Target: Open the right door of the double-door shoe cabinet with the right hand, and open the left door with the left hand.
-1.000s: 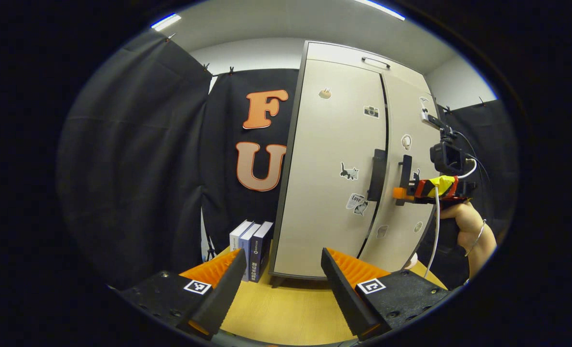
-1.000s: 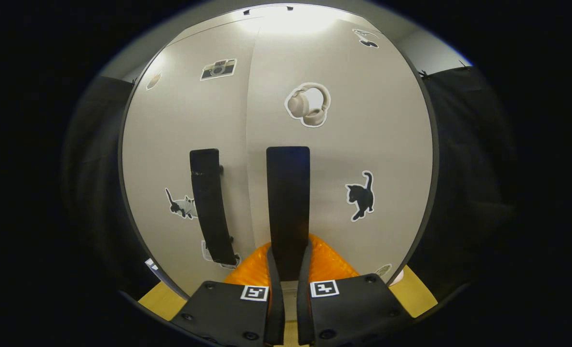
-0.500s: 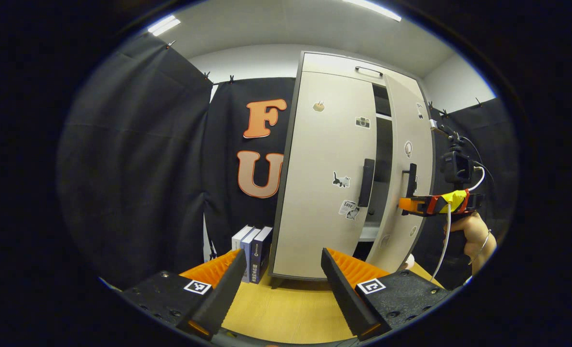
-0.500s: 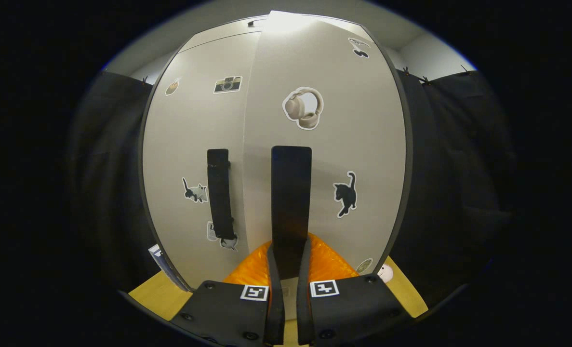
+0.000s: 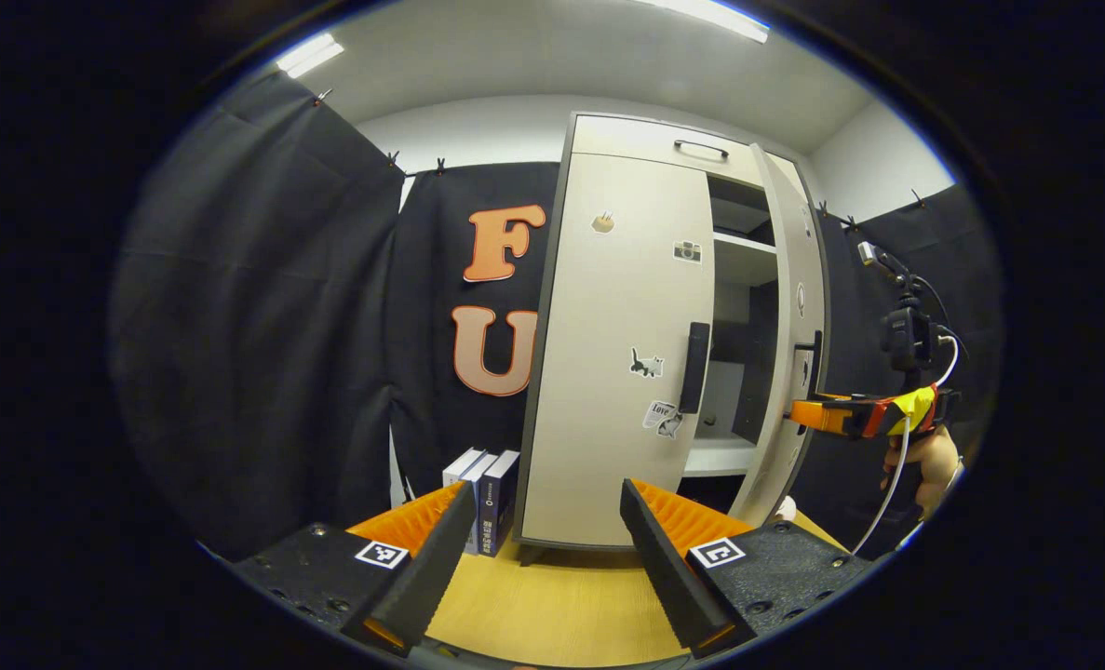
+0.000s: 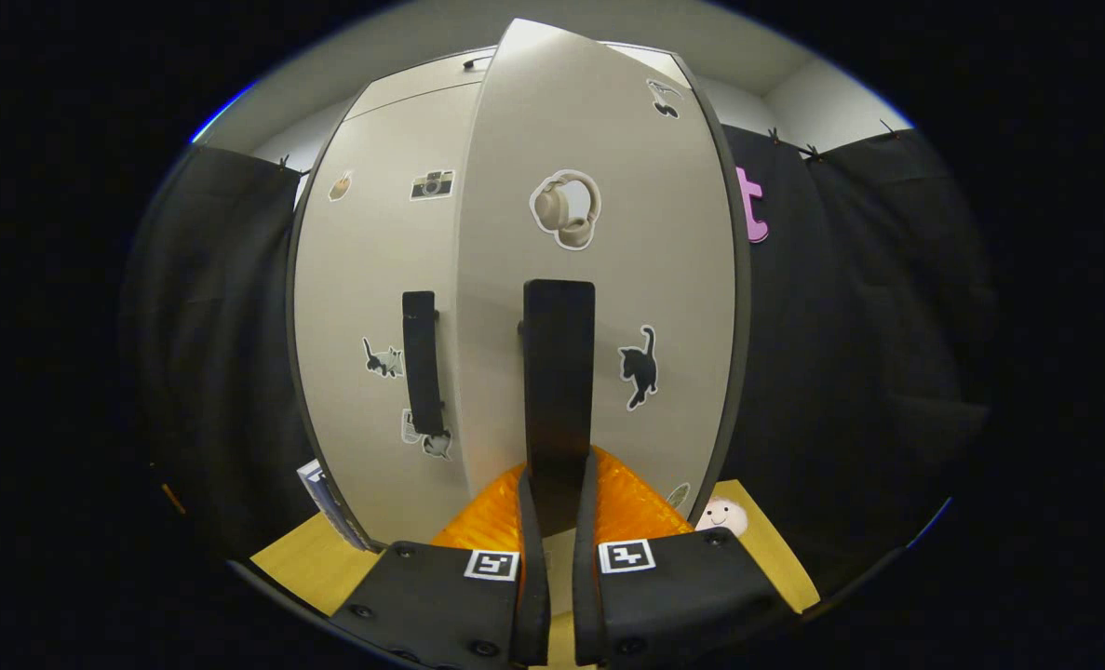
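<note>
The beige shoe cabinet (image 5: 608, 279) stands on the table, stickers on both doors. Its left door (image 5: 608, 354) is closed, with a dark vertical handle (image 5: 696, 368). The right door (image 5: 794, 316) is swung well out, and shelves (image 5: 743, 270) show in the gap. In the right gripper view, my right gripper (image 6: 557, 484) is shut on the right door's handle (image 6: 559, 372), with the left handle (image 6: 420, 363) beside it. That gripper (image 5: 808, 414) and the hand (image 5: 924, 461) holding it show at the door's edge. My left gripper (image 5: 547, 498) is open, well short of the cabinet.
The cabinet rests on a wooden table (image 5: 552, 605). Several upright books (image 5: 482, 498) stand against its left side. A small white plush toy (image 6: 721, 514) lies by the cabinet's right foot. Black cloth walls close in the booth on both sides.
The right door has swung from closed to well open, drawn by my right gripper on its handle. The left gripper stays open and has backed slightly from the cabinet.
</note>
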`<state>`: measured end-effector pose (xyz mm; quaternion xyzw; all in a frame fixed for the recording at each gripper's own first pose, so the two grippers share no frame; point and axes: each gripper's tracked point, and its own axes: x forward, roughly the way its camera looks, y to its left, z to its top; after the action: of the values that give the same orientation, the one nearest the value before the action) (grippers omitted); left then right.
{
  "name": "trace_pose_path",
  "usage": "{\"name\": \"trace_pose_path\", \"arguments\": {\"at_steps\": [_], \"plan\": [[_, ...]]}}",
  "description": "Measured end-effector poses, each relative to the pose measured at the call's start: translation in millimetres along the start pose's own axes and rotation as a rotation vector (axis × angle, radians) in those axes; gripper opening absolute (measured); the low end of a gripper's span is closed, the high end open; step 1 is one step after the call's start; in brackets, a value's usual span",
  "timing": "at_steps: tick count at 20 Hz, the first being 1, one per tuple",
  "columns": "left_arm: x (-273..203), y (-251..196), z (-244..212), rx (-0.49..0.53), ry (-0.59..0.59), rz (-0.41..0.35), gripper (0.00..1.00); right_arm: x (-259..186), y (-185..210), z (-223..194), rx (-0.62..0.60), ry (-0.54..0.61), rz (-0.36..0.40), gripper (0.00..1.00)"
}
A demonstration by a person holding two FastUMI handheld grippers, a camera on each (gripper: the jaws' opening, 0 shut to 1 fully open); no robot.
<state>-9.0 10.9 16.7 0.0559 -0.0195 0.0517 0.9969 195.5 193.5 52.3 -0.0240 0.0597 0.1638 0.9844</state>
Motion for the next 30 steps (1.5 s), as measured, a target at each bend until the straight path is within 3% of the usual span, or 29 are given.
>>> {"name": "trace_pose_path", "arguments": {"at_steps": [13,14,15,30], "plan": [[10.4,-23.2,13.9,0.008,-0.031,-0.029,0.92,-23.4,-24.0,-4.1,-0.018,-0.019,-0.022,0.18],[11.5,-25.9,14.8,0.012,-0.032,-0.029,0.95,-20.1,-27.7,-1.3,-0.028,-0.026,-0.037,0.17],[13.0,-28.4,16.1,0.013,-0.032,-0.029,0.95,-17.8,-30.2,-0.1,-0.038,-0.030,-0.044,0.09],[19.7,-71.2,29.4,0.030,-0.036,-0.010,0.94,-34.5,-58.4,-5.2,-0.017,-0.009,-0.037,0.08]]}}
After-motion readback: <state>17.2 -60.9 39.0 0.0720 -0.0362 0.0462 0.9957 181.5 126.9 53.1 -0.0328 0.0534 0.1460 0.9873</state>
